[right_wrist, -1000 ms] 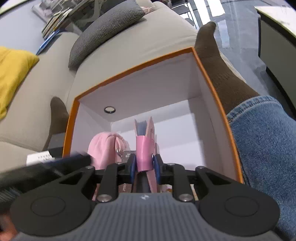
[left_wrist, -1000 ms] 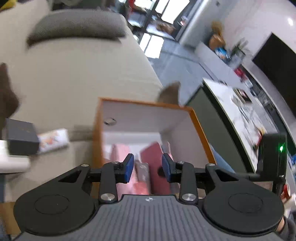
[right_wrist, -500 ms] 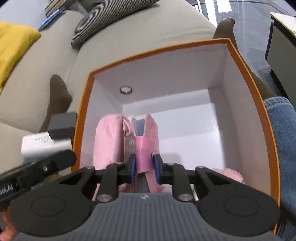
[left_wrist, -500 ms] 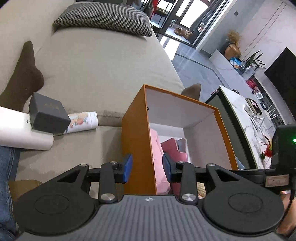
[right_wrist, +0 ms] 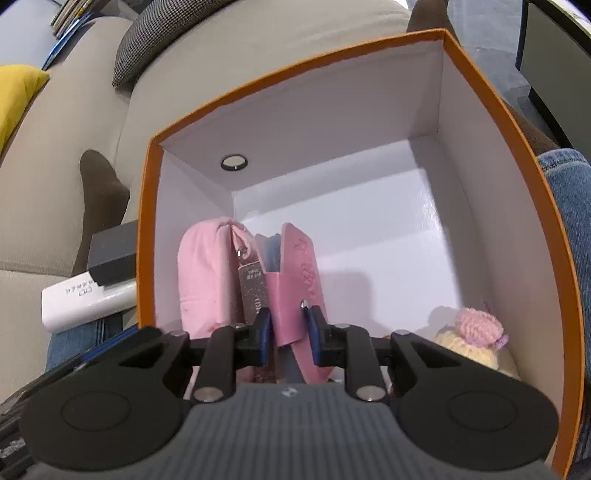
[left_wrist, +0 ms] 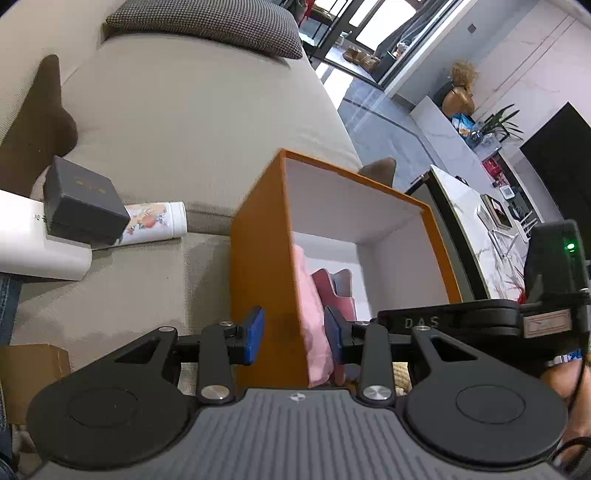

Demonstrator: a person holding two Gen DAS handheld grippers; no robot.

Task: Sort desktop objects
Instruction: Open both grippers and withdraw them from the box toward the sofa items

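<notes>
An orange box [right_wrist: 491, 110] with a white inside stands on the sofa; it also shows in the left wrist view [left_wrist: 258, 258]. My right gripper [right_wrist: 287, 330] is inside the box, its jaws around a pink card holder [right_wrist: 297, 291] that stands beside a pink pouch [right_wrist: 205, 273]. The jaws have widened a little; I cannot tell if the pads still press it. A knitted pink and cream toy [right_wrist: 476, 339] lies at the box's right. My left gripper [left_wrist: 294, 334] is open, its fingers astride the box's left wall.
A dark grey small box [left_wrist: 83, 203] sits on a white box [left_wrist: 33, 240] next to a white printed tube [left_wrist: 155, 223] on the beige sofa [left_wrist: 192, 110]. A checked cushion [left_wrist: 207, 22] lies further back. A marble-top table [left_wrist: 480, 229] stands to the right. My jeans leg [right_wrist: 572, 206] is beside the box.
My right gripper has gone deeper into the box with the pink card holder and its jaws have opened slightly. My left gripper has swung left and now straddles the box's left wall.
</notes>
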